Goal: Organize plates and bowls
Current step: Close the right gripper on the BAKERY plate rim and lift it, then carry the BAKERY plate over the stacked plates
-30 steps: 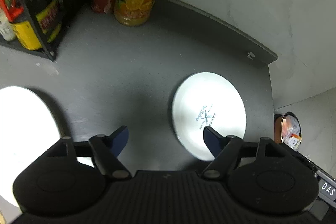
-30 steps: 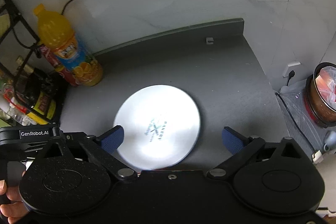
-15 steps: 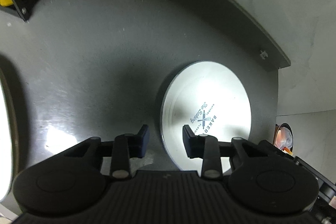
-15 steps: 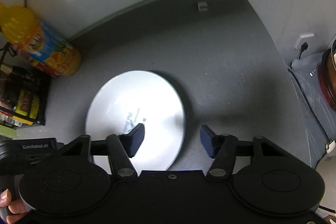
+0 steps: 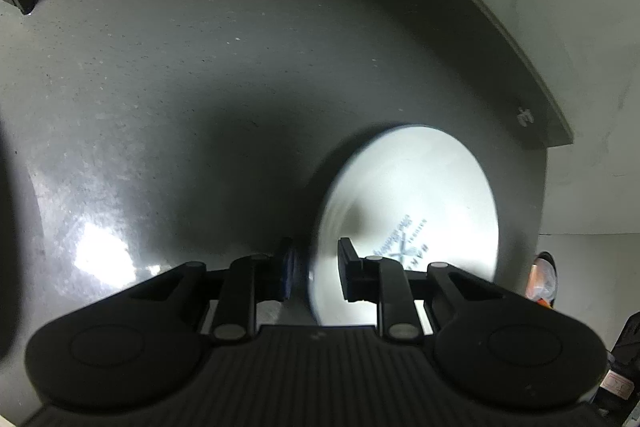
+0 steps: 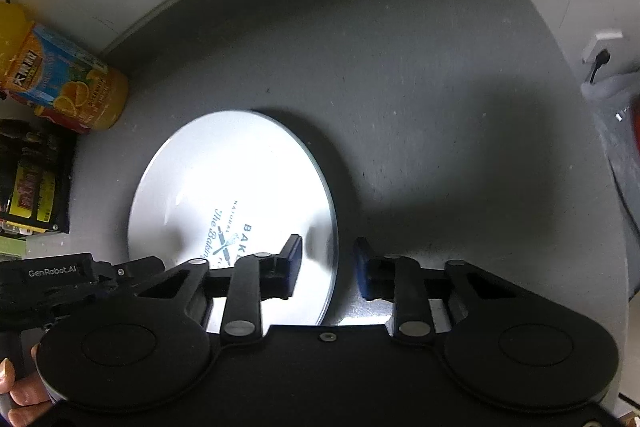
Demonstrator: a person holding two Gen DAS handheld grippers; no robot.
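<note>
A white plate [image 5: 412, 211] with a printed logo lies on the dark grey counter; it also shows in the right wrist view [image 6: 232, 195]. My left gripper [image 5: 314, 273] straddles the plate's left rim, one finger outside and one over the plate, jaws nearly closed on the rim. My right gripper [image 6: 328, 267] straddles the plate's right rim the same way, with a small gap left between its fingers. Whether either pad presses the rim is unclear.
An orange juice bottle [image 6: 60, 83] and a black rack with bottles [image 6: 32, 187] stand at the back left. A raised backsplash edge [image 5: 500, 19] borders the counter. The counter's right edge drops to the floor, where a pot [image 5: 544, 279] stands.
Both grippers have come down and closed in around opposite rims of the plate. The second white plate at the left has left the left wrist view.
</note>
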